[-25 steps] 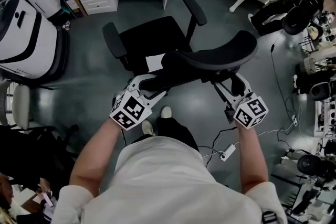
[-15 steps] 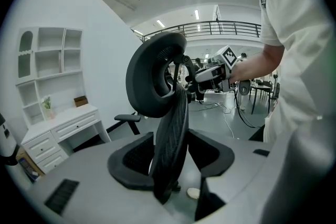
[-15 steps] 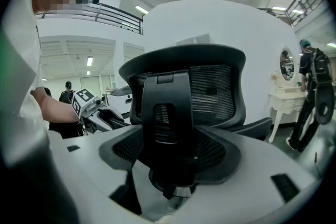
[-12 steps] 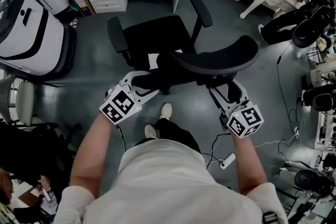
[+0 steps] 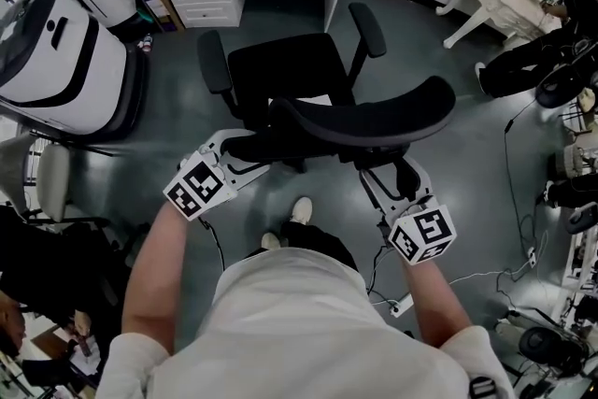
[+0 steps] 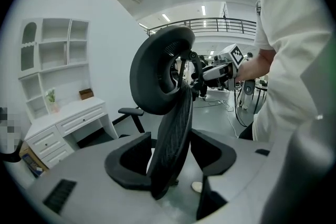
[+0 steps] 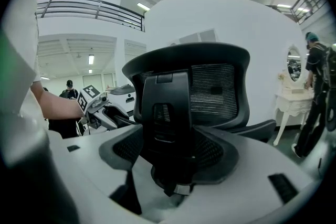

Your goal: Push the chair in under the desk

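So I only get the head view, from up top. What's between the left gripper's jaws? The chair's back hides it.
Observer: In the left gripper view, the left gripper straddles the side edge of the chair backrest. Its jaws have just been opening.
Operator: And the other one?
Observer: The right gripper is closed on the backrest's middle spine, which fills the gap between its jaws.
Operator: Is there stuff on the desk?
Observer: Yes, a small plant and a box sit on the desk, below some shelves.
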A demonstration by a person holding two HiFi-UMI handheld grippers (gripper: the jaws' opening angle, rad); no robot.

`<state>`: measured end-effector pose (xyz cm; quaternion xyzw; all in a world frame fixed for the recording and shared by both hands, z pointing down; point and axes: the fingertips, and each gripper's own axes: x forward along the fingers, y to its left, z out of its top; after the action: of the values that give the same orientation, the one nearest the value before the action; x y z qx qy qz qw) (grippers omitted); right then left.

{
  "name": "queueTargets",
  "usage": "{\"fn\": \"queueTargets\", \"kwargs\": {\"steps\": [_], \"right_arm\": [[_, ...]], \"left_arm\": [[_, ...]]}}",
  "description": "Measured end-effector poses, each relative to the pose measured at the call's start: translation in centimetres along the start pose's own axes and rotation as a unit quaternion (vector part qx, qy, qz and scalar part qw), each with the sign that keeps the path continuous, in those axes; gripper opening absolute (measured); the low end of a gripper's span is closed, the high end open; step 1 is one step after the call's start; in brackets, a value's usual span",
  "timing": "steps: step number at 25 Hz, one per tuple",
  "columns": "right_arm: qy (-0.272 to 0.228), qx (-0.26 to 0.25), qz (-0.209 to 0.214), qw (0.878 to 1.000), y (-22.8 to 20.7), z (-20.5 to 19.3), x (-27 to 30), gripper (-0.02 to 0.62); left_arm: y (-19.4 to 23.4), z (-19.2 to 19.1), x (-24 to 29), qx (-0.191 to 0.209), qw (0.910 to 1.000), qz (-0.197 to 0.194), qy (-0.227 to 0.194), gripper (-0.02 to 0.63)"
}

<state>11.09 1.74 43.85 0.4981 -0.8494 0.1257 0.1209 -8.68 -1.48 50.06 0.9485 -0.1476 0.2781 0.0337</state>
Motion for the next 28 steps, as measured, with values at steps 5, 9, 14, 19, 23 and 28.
{"fn": "queueTargets", "kwargs": {"steps": [5, 9, 14, 19, 23, 28], "right_arm": [[0.002, -0.005, 0.012, 1.0, -0.1, 0.5, 1.4, 0.288], [0.009, -0.006, 0.021, 1.0, -0.4, 1.1, 2.9, 0.287], [0.008, -0.009, 0.033, 0.999, -0.8, 1.8, 4.8, 0.282], [0.003, -0.019, 0.046, 0.999, -1.2, 2.4, 6.2, 0.273], [-0.006, -0.017, 0.056, 0.998, -1.3, 3.1, 7.5, 0.253], [-0.011, -0.021, 0.055, 0.998, -1.2, 3.9, 9.7, 0.249]], "left_arm": [[2.1, -0.1, -0.1, -0.011, 0.9999, 0.009, 0.006, 0.244], [3.9, -0.2, 0.0, -0.02, 0.9996, 0.013, 0.012, 0.245], [6.4, -0.2, 0.1, -0.027, 0.9993, 0.019, 0.017, 0.252], [8.6, -0.2, 0.4, -0.036, 0.9991, 0.016, 0.018, 0.261], [10.3, -0.3, 0.2, -0.038, 0.999, 0.009, 0.021, 0.262], [12.8, -0.5, -0.1, -0.04, 0.9989, 0.009, 0.02, 0.268]]}}
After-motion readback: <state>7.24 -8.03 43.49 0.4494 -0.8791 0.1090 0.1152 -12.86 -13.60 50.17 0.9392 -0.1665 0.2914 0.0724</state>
